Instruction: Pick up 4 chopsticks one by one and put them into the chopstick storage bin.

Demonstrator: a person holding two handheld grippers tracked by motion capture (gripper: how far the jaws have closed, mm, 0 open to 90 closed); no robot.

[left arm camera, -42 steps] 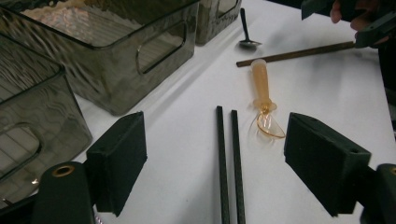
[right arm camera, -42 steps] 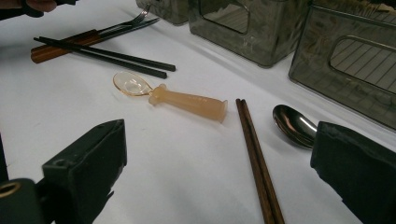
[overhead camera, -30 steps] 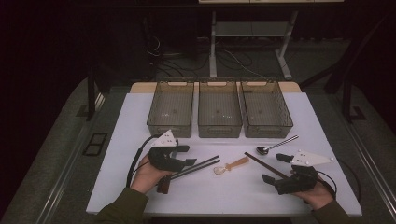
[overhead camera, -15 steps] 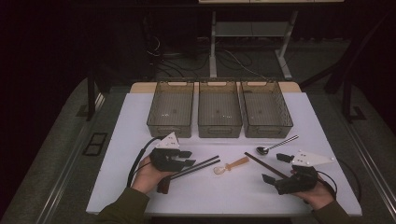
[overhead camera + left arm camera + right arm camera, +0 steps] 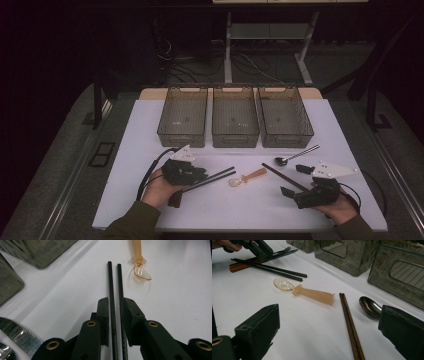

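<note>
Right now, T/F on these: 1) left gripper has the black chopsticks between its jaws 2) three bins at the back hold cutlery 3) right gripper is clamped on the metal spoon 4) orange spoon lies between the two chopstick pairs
1) True: the black chopsticks run between the jaws of the left gripper, which have just been closing.
2) False: the three bins look empty.
3) False: the right gripper is wide open; the metal spoon lies on the table.
4) True: the orange spoon lies between them and the brown chopsticks.
</note>
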